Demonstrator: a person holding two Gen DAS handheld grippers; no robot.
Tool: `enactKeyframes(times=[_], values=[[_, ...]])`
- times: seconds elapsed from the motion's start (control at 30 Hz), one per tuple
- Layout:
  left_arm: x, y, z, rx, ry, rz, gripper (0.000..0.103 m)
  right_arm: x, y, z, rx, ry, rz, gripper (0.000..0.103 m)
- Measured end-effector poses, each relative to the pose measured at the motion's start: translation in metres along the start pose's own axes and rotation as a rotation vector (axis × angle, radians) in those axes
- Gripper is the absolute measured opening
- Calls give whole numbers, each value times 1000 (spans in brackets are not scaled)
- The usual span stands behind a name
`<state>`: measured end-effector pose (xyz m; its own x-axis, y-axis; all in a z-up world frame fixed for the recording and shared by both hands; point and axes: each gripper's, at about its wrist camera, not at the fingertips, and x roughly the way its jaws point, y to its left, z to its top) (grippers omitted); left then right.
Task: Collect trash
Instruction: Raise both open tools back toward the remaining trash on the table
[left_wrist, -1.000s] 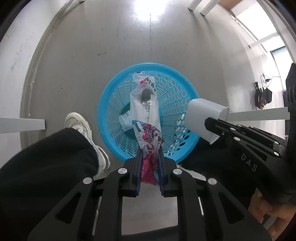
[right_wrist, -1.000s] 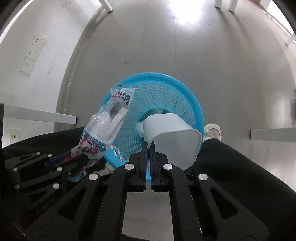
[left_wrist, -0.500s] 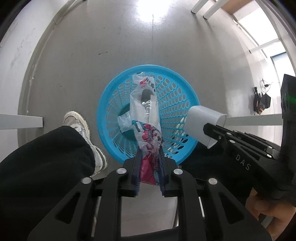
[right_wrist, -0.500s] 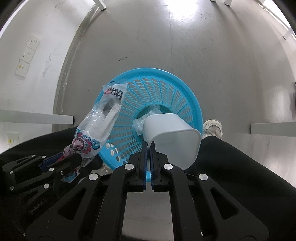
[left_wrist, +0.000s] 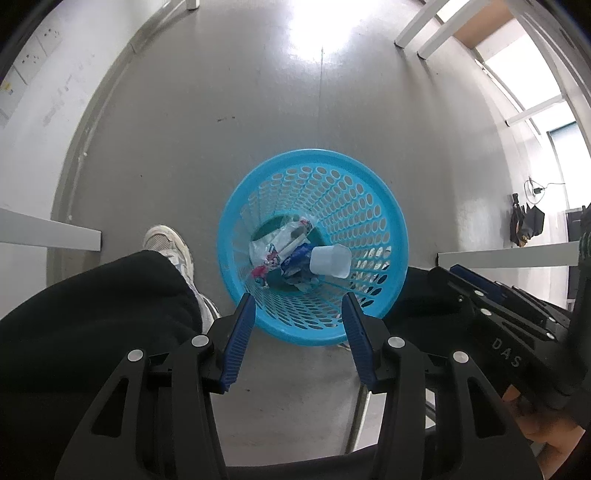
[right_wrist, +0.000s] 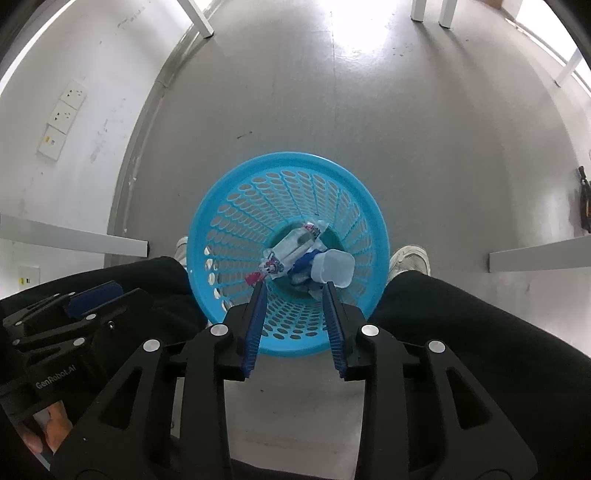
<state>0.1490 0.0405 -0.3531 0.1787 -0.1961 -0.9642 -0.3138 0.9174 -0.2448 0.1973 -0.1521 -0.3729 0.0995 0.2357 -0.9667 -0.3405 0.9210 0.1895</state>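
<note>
A white cup (left_wrist: 330, 261) and a printed wrapper (left_wrist: 275, 248) lie at the bottom of the blue basket (left_wrist: 388, 206) on the floor. Above its near rim, the left gripper (left_wrist: 297, 308) and right gripper (right_wrist: 293, 299) gape wide, empty; no other trash shows.

Perforated blue basket (left_wrist: 369, 206), white cup (left_wrist: 330, 261)

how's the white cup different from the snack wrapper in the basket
The white cup is rigid, plain and translucent white, lying on its side; the snack wrapper is limp, crinkled clear film with pink and blue print. The cup lies right of the wrapper. Both lie at the bottom of the blue basket, free of either gripper.
</note>
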Motion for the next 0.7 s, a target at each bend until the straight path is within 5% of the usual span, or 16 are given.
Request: enactKeyframes(times=[0.37, 0.7], values=[[-43, -9, -24, 60, -106, 54, 54, -47, 10, -22, -66, -96, -14, 32], [-105, -30, -68, 155, -229, 55, 65, -113, 30, -61, -192, -218, -16, 46]])
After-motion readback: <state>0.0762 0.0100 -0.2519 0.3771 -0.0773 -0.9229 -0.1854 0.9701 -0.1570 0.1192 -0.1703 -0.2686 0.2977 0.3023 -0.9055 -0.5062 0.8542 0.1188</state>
